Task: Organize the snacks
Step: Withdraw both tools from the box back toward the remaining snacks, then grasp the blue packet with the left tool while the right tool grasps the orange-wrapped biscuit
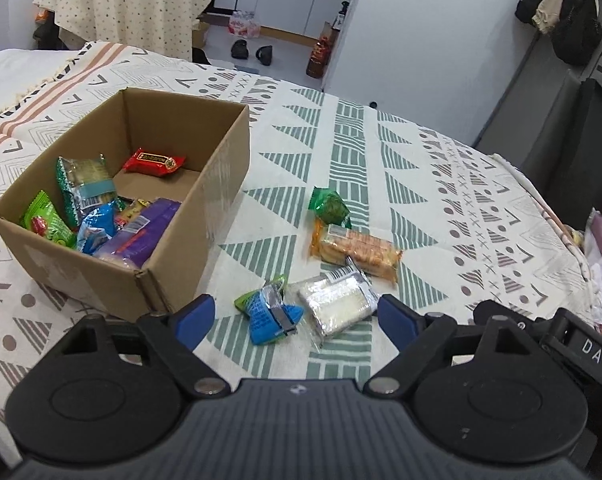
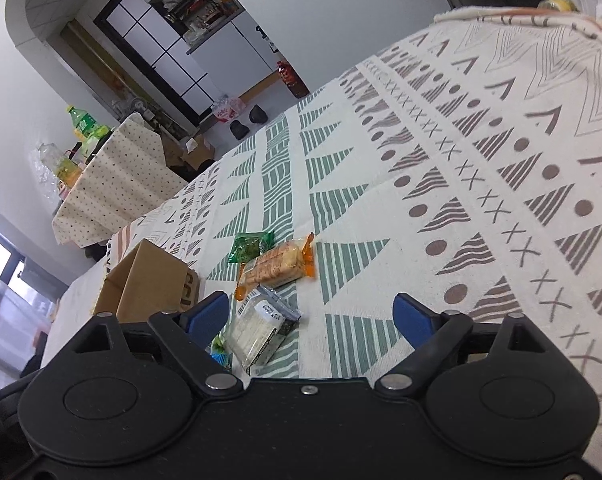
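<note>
Both spread claws hover empty beside the cardboard box.

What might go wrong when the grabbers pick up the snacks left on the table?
The blue packet and clear packet lie touching, so the open left gripper may pinch both. The orange cracker pack partly overlaps the clear one and could get dragged. The cardboard box is already crowded at its near end.

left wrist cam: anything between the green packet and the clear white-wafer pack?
Yes. In the left wrist view the orange cracker pack lies between the green packet and the clear wafer pack.
</note>
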Demonstrator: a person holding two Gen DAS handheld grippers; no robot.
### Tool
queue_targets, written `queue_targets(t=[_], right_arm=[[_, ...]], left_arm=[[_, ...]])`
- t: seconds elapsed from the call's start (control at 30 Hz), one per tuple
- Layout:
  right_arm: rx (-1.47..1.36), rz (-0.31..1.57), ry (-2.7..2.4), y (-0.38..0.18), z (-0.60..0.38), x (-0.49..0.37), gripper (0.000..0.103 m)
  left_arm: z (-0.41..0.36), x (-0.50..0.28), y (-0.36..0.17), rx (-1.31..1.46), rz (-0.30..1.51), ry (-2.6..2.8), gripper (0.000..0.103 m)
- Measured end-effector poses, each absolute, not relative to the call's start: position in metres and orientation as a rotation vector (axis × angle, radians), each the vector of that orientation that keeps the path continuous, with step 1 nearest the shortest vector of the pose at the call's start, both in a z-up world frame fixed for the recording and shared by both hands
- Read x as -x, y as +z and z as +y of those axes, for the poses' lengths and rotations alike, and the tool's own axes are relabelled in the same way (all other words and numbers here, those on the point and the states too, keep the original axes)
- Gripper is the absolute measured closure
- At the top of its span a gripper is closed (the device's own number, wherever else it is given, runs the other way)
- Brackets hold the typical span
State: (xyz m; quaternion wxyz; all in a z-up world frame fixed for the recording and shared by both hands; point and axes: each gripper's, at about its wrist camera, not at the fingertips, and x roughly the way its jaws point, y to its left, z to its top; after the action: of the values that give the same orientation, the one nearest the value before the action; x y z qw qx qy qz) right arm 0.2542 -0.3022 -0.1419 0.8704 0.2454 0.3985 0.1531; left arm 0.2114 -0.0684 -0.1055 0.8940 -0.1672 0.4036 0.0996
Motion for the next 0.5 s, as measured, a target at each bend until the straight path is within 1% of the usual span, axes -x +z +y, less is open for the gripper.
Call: queue_targets(t=[0.07,0.27,0.37,0.43,0.5], right_arm=[[-0.51,0.842,0.326,-0.148,-0.301,-0.261,0.017],[-0.534,0.869,0.355,-0.163,-0.296,-0.283,0.024],[-0.54,0.877,0.369,-0.168,-0.292,-0.294,0.025],[-0.545,0.884,0.38,-0.173,-0.289,-0.302,0.029],[-0.549,0.892,0.388,-0.176,-0.286,-0.308,0.029]], left_arm=[[-0.068,-0.216,-0.109,0.349,0.848,0.225,0.024],[-0.066,-0.231,-0.117,0.386,0.887,0.296,0.037],[-0.068,-0.238,-0.125,0.388,0.907,0.326,0.038],[-0.067,-0.243,-0.131,0.386,0.916,0.355,0.038],[-0.064,-0.248,-0.138,0.4,0.928,0.375,0.038]])
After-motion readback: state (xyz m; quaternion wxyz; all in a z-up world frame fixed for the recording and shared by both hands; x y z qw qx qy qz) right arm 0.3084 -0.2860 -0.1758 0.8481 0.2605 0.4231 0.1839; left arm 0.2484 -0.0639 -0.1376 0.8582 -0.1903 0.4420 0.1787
